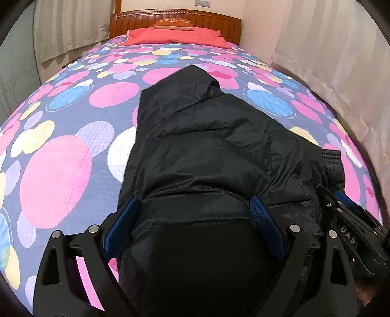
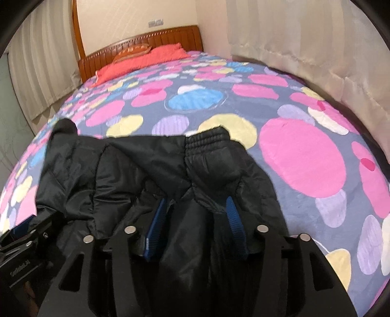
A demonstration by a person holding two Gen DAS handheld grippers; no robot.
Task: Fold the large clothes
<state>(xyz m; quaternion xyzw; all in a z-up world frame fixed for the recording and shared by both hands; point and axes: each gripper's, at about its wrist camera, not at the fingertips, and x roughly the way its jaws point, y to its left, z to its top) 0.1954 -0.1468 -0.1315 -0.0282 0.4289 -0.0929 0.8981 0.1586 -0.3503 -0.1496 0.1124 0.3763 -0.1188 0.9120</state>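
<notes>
A black puffy hooded jacket (image 1: 199, 136) lies folded lengthwise on the bed, hood towards the headboard. My left gripper (image 1: 195, 207) stands wide open over its near end, and the padded fabric bulges up between the blue pads (image 1: 258, 207) without being pinched. In the right wrist view the jacket (image 2: 136, 165) shows a sleeve with an elastic cuff (image 2: 207, 139) folded across its top. My right gripper (image 2: 196, 209) is open, a ridge of jacket fabric loose between its fingers. Each gripper shows at the edge of the other's view: the right gripper (image 1: 346, 207), the left gripper (image 2: 22, 234).
The bedspread (image 1: 61, 170) is grey-blue with big pink, blue and yellow circles. A red pillow (image 1: 175, 36) and wooden headboard (image 1: 175, 19) are at the far end. Curtains (image 1: 336, 63) hang close along the right side of the bed, and more along the left.
</notes>
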